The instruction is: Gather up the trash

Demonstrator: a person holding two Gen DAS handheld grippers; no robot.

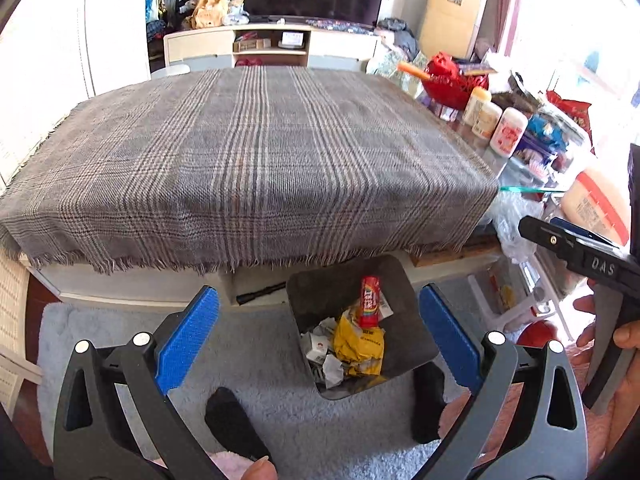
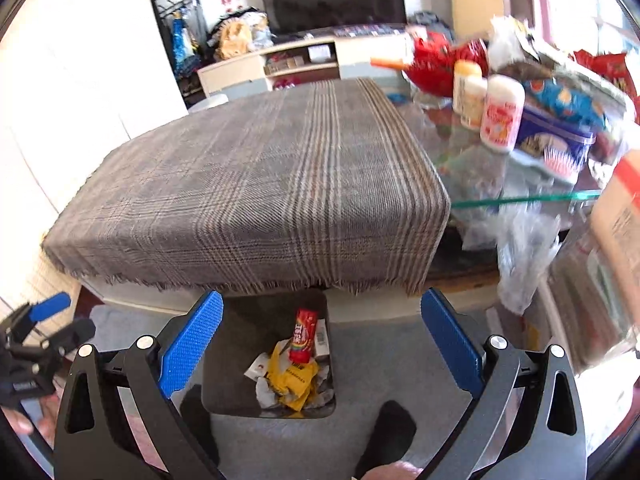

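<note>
A dark trash bin [image 1: 404, 320] stands on the grey rug below the table's front edge; it also shows in the right wrist view [image 2: 232, 360]. Inside lie a red candy tube [image 1: 369, 301], a yellow wrapper [image 1: 360, 350] and crumpled white paper [image 1: 320, 354]; the tube [image 2: 304, 336] and wrapper [image 2: 290, 380] show in the right view too. My left gripper [image 1: 320, 332] is open and empty above the bin. My right gripper [image 2: 322, 334] is open and empty above it too, and appears at the right edge of the left view [image 1: 576, 244].
A plaid grey cloth [image 1: 248, 152] covers the table. Bottles [image 1: 508, 130], a red basket [image 1: 452, 80] and snack packs crowd the glass top at right [image 2: 520, 200]. A plastic bag [image 2: 524, 248] hangs off its edge. Black-socked feet [image 1: 236, 424] stand beside the bin.
</note>
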